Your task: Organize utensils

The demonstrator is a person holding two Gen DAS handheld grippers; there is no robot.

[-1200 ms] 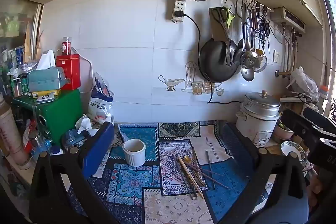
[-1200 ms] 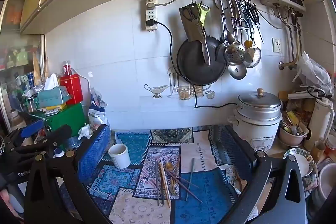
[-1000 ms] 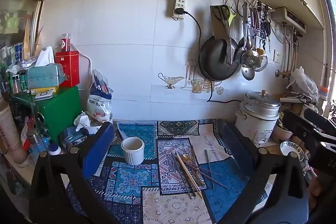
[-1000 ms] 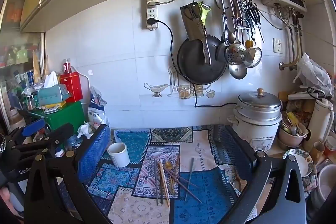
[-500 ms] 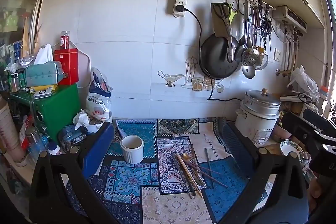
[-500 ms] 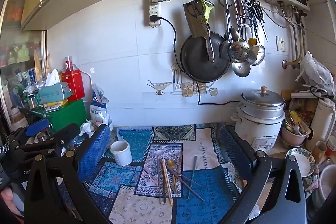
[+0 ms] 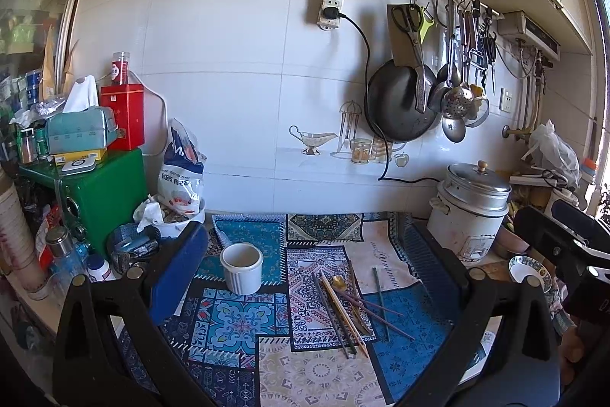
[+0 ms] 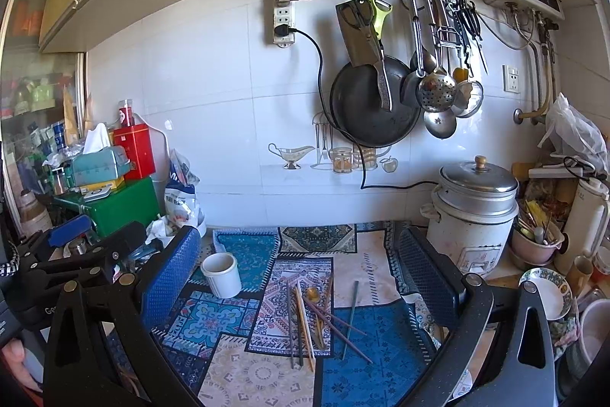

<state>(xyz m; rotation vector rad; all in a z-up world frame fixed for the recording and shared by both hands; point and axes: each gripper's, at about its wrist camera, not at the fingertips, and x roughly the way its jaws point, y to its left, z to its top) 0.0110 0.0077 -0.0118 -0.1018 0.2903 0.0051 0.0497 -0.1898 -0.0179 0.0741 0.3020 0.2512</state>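
Observation:
Several chopsticks [image 7: 343,308] and a gold spoon [image 7: 337,282] lie loose on a patterned mat [image 7: 236,323]. They also show in the right wrist view, chopsticks [image 8: 301,323] and spoon [image 8: 313,293]. A white ribbed cup [image 7: 241,267] stands upright and empty to their left; it also shows in the right wrist view [image 8: 221,274]. My left gripper [image 7: 301,254] is open and empty, held above the mat short of the cup. My right gripper [image 8: 297,262] is open and empty above the mat.
A rice cooker [image 7: 471,212] stands at the back right. A green box [image 7: 103,193] with clutter and a flour bag [image 7: 181,174] crowd the left. Pan and ladles [image 8: 381,102] hang on the wall. Bowls [image 8: 545,287] sit far right.
Both grippers have risen and drifted slightly; the counter sits a little lower in both views. Nothing on the mat has moved.

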